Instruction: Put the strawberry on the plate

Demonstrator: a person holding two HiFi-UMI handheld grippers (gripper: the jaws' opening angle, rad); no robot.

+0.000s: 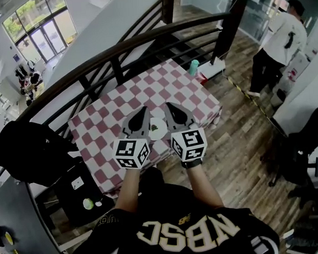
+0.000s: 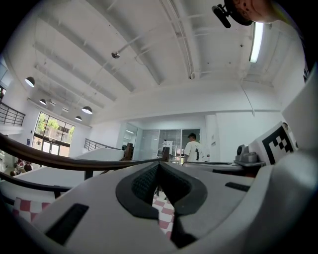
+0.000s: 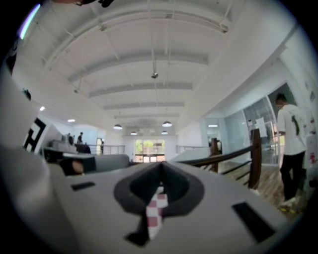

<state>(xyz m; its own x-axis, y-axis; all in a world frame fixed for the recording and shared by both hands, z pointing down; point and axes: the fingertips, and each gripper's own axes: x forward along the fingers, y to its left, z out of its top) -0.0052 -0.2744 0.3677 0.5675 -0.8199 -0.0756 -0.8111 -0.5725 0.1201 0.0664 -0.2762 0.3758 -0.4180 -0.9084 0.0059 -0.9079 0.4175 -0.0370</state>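
Note:
Both grippers hang side by side over a red-and-white checkered table (image 1: 105, 127), pointing away from me. A white plate (image 1: 158, 129) lies on the cloth between and just beyond them. I cannot make out a strawberry in any view. My left gripper (image 1: 143, 113) is shut, its tips meeting with nothing between them (image 2: 158, 164). My right gripper (image 1: 171, 107) is shut too and holds nothing (image 3: 160, 167). Only a sliver of checkered cloth shows through the gap behind each pair of jaws.
A dark curved railing (image 1: 142, 41) runs behind the table. A teal cup (image 1: 193, 67) stands past the far right corner. A person in a white shirt (image 1: 283, 39) stands at the right on the wooden floor. A black chair (image 1: 299, 152) sits right, a black bag (image 1: 25, 152) left.

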